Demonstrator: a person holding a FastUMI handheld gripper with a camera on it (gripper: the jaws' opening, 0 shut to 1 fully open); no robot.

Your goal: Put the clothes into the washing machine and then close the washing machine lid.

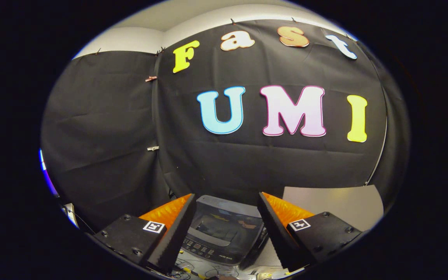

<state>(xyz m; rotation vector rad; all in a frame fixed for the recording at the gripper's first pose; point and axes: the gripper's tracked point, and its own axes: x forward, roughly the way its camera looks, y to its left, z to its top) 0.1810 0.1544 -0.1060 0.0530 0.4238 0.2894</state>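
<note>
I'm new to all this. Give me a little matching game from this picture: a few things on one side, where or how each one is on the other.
Things:
1. washing machine
2. gripper
3. black cloth wall
4. pale panel

Place or state:
A. hangs behind everything, beyond the fingers
B. jaws apart, holding nothing
C. seen between the fingers, lid down
D. beside the machine, under the cloth's lower edge

Pairs: 1-C, 2-B, 3-A, 4-D
</note>
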